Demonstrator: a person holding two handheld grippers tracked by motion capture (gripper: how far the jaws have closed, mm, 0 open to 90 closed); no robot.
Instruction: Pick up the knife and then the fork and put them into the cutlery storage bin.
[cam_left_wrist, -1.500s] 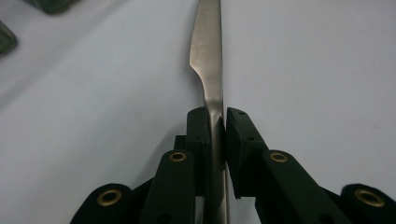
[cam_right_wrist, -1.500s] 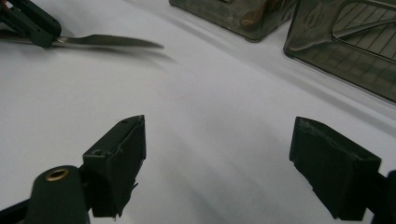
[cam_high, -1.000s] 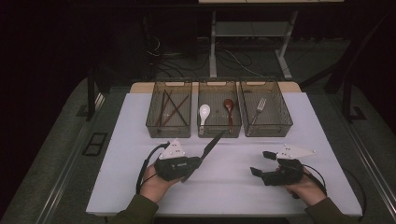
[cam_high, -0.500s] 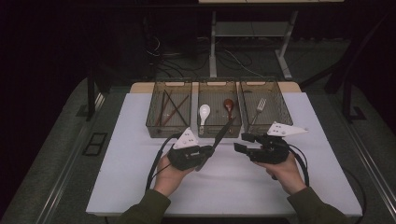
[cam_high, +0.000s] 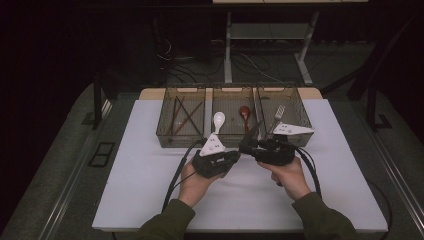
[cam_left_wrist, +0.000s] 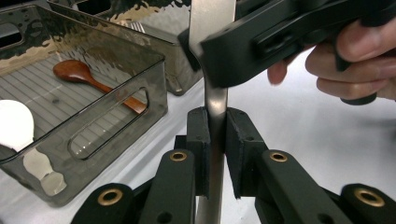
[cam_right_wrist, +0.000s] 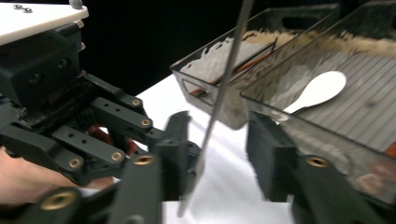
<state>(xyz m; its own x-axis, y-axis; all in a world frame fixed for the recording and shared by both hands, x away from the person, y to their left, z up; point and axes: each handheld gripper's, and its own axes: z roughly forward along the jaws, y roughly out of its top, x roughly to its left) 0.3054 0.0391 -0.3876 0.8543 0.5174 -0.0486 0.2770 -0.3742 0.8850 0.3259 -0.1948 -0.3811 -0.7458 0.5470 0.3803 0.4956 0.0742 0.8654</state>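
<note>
The left gripper (cam_left_wrist: 216, 154) is clenched on a flat metal utensil (cam_left_wrist: 215, 100), held over the white bench (cam_high: 150, 175) just in front of the middle tray (cam_high: 232, 135). Its top end is cut off, so I cannot tell which utensil it is. The right gripper (cam_right_wrist: 217, 154) has just been closing; the utensil stands between its pads, which do not yet press it.

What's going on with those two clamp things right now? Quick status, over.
Left gripper shut on flat metal utensil. Right gripper just been closing, jaws either side of it, not pressing. Trays close behind; nothing between.
</note>
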